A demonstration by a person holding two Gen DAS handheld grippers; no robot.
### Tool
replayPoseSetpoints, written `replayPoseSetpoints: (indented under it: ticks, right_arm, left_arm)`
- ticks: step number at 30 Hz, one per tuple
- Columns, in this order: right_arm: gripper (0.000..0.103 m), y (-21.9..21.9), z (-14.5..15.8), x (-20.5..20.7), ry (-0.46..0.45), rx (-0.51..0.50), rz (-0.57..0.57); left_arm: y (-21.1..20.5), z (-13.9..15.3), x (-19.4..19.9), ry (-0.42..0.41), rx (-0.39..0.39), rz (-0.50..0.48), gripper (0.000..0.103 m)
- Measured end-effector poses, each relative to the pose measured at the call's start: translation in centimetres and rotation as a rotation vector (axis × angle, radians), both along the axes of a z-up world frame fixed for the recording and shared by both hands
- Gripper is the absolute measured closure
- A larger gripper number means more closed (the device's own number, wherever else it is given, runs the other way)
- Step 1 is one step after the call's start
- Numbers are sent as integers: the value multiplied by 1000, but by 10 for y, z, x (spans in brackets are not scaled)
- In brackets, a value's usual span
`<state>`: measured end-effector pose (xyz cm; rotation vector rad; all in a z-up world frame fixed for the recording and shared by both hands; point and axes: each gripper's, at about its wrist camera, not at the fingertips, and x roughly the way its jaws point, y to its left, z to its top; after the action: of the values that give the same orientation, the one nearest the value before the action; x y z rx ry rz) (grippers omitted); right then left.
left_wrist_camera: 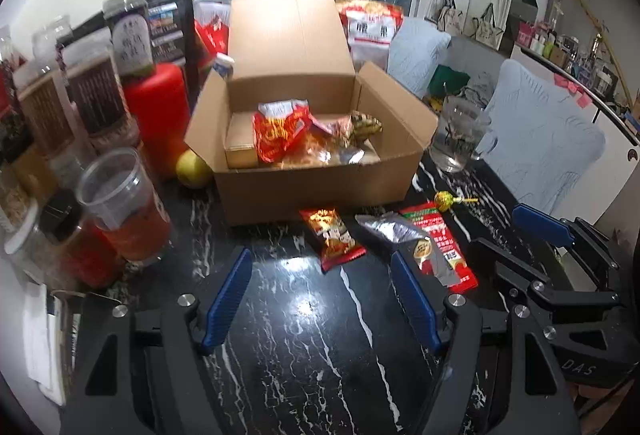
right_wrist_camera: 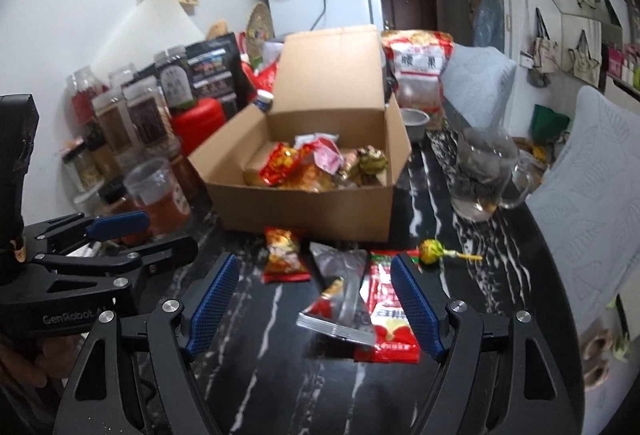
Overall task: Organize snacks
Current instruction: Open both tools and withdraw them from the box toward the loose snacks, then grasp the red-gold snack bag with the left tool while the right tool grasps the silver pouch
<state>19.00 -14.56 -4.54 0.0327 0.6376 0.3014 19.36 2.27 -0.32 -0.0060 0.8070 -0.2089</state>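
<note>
An open cardboard box [left_wrist_camera: 312, 191] [right_wrist_camera: 304, 211] stands mid-table with several snack packets inside. In front of it lie a small red-orange packet [left_wrist_camera: 334, 239] [right_wrist_camera: 285, 255], a silver packet [left_wrist_camera: 396, 231] [right_wrist_camera: 340, 295] overlapping a red packet [left_wrist_camera: 448, 247] [right_wrist_camera: 386, 319], and a yellow lollipop [left_wrist_camera: 448, 201] [right_wrist_camera: 434, 249]. My left gripper [left_wrist_camera: 320, 287] is open and empty above the dark marble table, just short of the packets. My right gripper [right_wrist_camera: 314, 295] is open, its fingers either side of the silver and red packets, not gripping them.
Jars and bottles [left_wrist_camera: 92, 95] [right_wrist_camera: 128, 119] and a plastic cup of red stuff [left_wrist_camera: 124, 207] crowd the left. A yellow fruit [left_wrist_camera: 194, 169] sits by the box. A glass mug [left_wrist_camera: 460, 133] [right_wrist_camera: 486, 175] stands right. Padded chairs [left_wrist_camera: 540, 143] line the table's right edge.
</note>
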Motion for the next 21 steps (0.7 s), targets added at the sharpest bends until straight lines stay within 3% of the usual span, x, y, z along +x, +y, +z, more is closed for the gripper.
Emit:
replayPoseSetpoints:
  ticks: [12,21]
  right_arm:
    - [24,-1,-40,36,98,-16,-10]
    - [28,12,-67,67,178,-34,5]
  left_arm:
    - [0,-44,28,104,1,23,31]
    - [8,-61,46,144,1,56,31]
